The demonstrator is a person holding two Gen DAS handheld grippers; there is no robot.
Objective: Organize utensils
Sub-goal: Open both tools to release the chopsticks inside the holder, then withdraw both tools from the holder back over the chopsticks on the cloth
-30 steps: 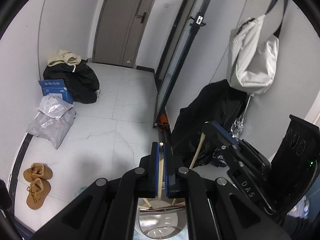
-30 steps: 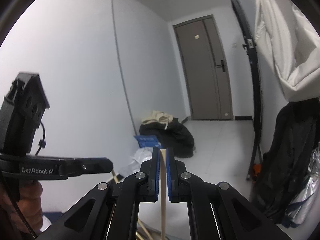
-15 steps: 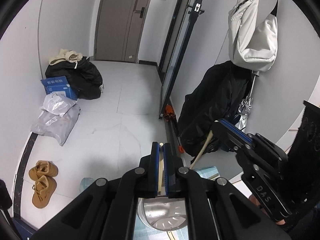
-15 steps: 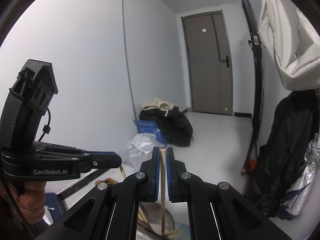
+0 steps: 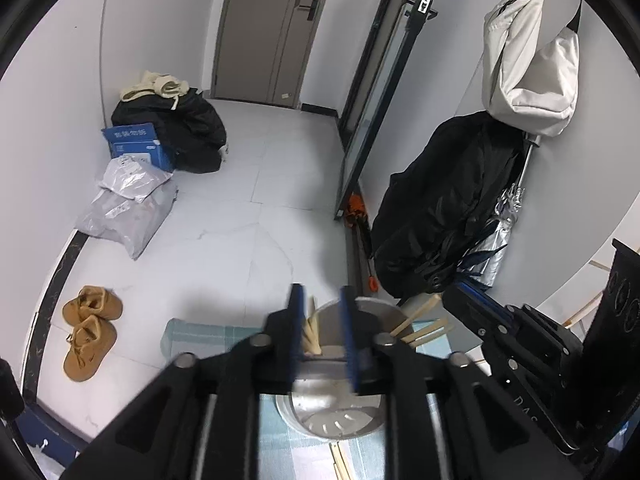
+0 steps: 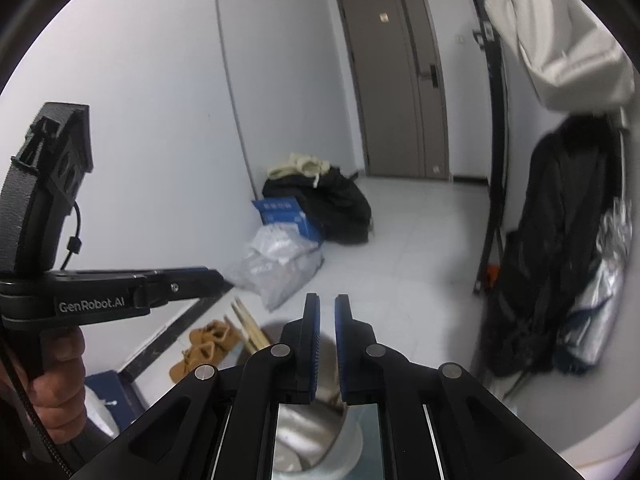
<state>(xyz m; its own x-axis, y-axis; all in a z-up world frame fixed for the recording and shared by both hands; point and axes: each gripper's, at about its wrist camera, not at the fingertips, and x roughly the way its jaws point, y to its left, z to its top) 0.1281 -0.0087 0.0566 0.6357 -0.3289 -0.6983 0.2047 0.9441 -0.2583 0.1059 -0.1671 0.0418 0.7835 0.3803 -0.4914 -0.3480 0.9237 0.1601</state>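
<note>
White floor tiles and a grey door [image 5: 276,32] lay behind the surface [image 5: 192,332], where a steel holder [image 5: 340,396] stood with wooden chopsticks [image 5: 310,334] leaning inside. Above it, the left gripper [image 5: 322,332] was opening, its pads clear of the sticks. The right gripper [image 6: 327,344] had a narrow gap and held nothing. Brown shoes [image 5: 90,332] sat nearby.

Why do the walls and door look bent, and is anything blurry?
Both wrist views use fisheye lenses, so the door and walls curve toward a black round border. In the left wrist view the left gripper is smeared as its jaws open; the right wrist view is soft around the black coat.
</note>
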